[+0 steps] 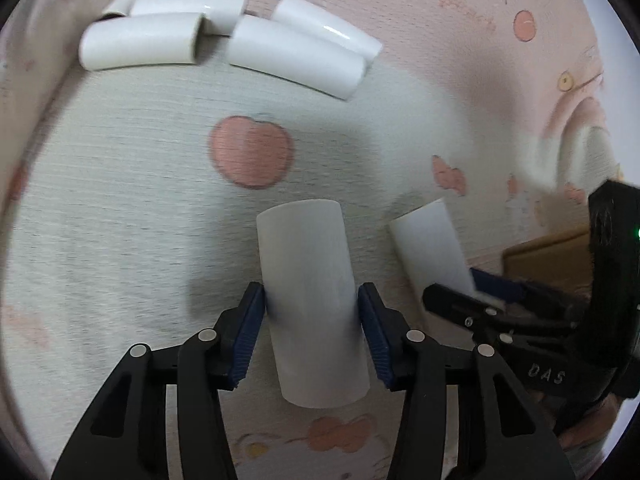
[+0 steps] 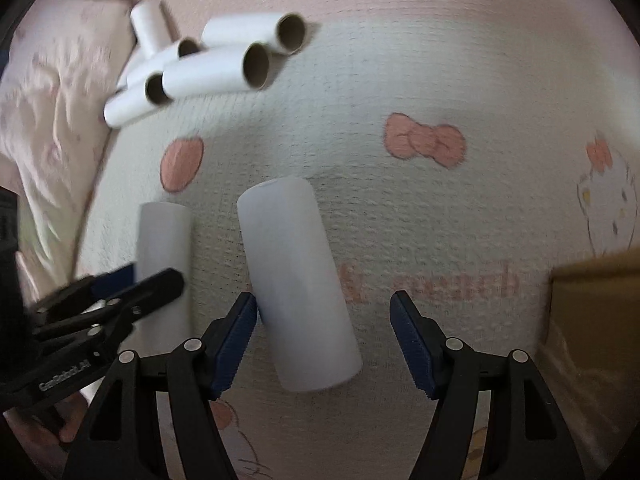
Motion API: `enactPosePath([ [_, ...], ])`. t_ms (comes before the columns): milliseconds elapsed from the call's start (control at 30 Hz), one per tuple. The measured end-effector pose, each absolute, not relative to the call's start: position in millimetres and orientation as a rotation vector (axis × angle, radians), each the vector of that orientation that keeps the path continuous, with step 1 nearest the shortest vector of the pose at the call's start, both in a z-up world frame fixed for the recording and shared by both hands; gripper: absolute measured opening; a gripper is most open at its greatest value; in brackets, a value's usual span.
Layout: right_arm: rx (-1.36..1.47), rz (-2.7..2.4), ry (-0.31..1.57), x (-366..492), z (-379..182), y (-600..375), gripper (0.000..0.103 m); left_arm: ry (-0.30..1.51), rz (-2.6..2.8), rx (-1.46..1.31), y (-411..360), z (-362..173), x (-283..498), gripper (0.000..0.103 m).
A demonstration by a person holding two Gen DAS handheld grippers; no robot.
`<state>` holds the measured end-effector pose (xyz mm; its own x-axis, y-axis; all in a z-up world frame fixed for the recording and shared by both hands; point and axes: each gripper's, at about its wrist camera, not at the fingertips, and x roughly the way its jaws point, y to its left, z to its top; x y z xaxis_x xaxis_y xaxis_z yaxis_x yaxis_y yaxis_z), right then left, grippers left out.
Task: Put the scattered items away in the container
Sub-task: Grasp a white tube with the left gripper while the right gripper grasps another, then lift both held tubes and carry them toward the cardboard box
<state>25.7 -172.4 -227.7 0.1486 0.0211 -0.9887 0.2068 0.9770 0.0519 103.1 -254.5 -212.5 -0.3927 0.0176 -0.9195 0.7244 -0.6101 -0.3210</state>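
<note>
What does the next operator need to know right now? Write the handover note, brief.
Left gripper: jaws closed on a white tube, pads touching both sides.
Right gripper: jaws open around a second tube; only the left pad touches it.
Both tubes lie on the patterned blanket.
A pile of tubes remains at the blanket's far edge.
The cardboard box sits to the right; its inside is not visible.
Left to do: close the right jaws, carry both tubes to the box, then clear the pile.
</note>
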Motion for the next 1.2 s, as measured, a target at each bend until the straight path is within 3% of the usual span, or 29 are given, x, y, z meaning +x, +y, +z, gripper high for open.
enactPosePath([
  [300,-0.004,-0.113,1.517,60,-249,-138,0.067,1.080,-1.969,1.452,-270,-219,107,0.053],
  [500,-0.044,-0.125,1.531,60,-253,-136,0.064,1.026,-1.962,1.490,-268,-224,98,0.052],
  [667,-0.069,-0.138,1.540,54,-253,-134,0.057,0.936,-1.940,1.509,-259,-222,94,0.052],
  [800,-0.092,-0.128,1.555,48,-251,-134,0.042,0.863,-1.949,1.534,-251,-221,96,0.051],
  [1200,-0.011,-0.123,1.587,24,-248,-139,0.042,0.831,-1.890,1.570,-242,-221,99,0.050],
])
